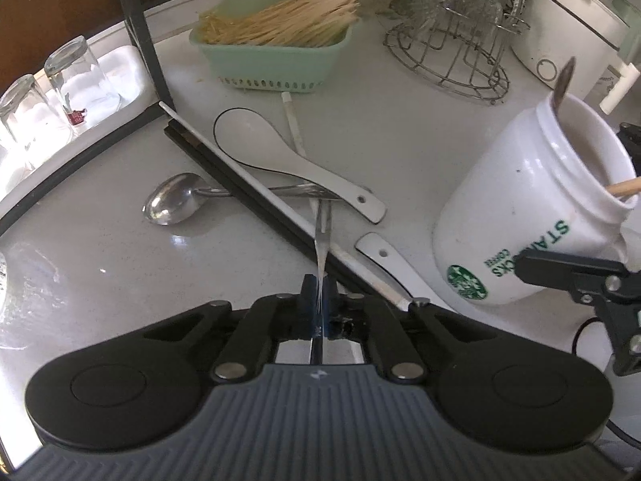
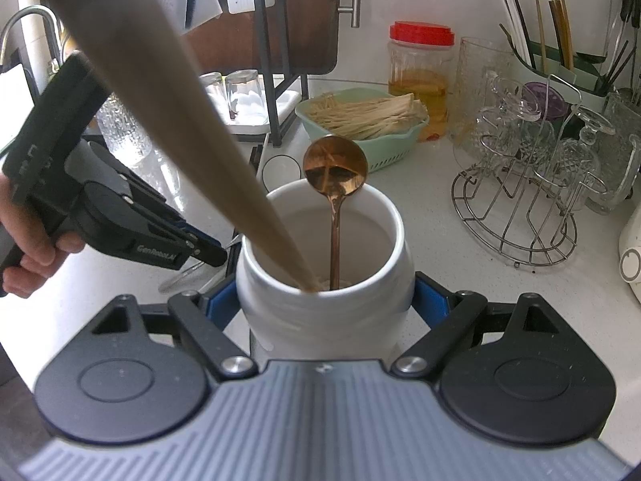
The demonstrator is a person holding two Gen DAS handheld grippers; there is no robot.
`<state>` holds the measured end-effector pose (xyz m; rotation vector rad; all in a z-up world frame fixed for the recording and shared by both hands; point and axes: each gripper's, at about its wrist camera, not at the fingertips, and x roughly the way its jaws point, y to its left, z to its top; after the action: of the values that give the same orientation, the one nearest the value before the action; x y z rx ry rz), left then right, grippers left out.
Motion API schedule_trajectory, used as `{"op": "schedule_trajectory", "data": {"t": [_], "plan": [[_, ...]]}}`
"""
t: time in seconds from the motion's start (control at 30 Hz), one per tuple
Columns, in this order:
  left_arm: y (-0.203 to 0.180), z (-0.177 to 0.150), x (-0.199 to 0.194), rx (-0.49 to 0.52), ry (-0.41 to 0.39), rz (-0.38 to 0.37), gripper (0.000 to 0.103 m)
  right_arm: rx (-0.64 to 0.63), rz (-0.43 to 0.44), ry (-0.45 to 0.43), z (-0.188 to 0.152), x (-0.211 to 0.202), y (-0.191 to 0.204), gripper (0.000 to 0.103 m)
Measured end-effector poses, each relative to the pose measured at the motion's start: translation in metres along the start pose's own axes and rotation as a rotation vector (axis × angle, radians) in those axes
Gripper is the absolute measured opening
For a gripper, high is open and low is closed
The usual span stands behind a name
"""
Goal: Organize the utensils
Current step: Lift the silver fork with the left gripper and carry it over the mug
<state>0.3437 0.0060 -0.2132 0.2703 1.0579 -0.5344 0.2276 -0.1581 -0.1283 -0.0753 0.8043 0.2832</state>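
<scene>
A thin silver metal fork (image 1: 323,236) is lying across the pile of utensils on the white bench (image 1: 400,152), its handle end pinched in the left gripper (image 1: 319,294), whose jaws are closing flat onto it with almost no gap. The tines are touching the handle of the white ceramic soup spoon (image 1: 288,162); whether they are sitting over or under it is hard to tell. Black chopsticks (image 1: 240,184) and a white chopstick (image 1: 224,150) are crossing diagonally beside a silver metal spoon (image 1: 170,204). The right gripper (image 2: 325,304) is clamping the white ceramic Starbucks jar (image 1: 525,216) by its sides, tilted. A copper spoon (image 2: 335,184) and a blurred tan wooden handle (image 2: 168,104) are standing in it. A mint green plastic basket (image 1: 276,66) of bamboo sticks is sitting behind.
</scene>
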Motion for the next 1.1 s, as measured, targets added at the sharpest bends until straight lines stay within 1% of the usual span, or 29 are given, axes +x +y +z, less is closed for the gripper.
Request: {"op": "schedule_trajectory", "data": {"t": [0.17, 0.37, 0.53, 0.77, 0.87, 1.1], "plan": [[-0.004, -0.003, -0.011, -0.036, -0.013, -0.007, 0.003, 0.005, -0.012, 0.002, 0.001, 0.001, 0.002, 0.091], [-0.005, -0.011, -0.034, -0.118, -0.036, -0.020, 0.003, 0.015, -0.021, 0.006, 0.002, 0.001, 0.003, 0.091], [-0.006, -0.016, -0.055, -0.161, -0.061, -0.026, 0.003, 0.020, -0.026, 0.004, 0.002, 0.001, 0.004, 0.091], [-0.018, -0.018, -0.079, -0.183, -0.069, -0.036, 0.003, 0.018, -0.021, 0.004, 0.002, 0.001, 0.003, 0.091], [-0.024, -0.017, -0.087, -0.187, -0.062, -0.028, 0.003, 0.010, -0.012, 0.003, 0.001, 0.000, 0.002, 0.091], [-0.035, -0.002, -0.114, -0.177, -0.049, -0.046, 0.003, -0.015, 0.015, -0.007, -0.001, -0.001, -0.001, 0.091]]}}
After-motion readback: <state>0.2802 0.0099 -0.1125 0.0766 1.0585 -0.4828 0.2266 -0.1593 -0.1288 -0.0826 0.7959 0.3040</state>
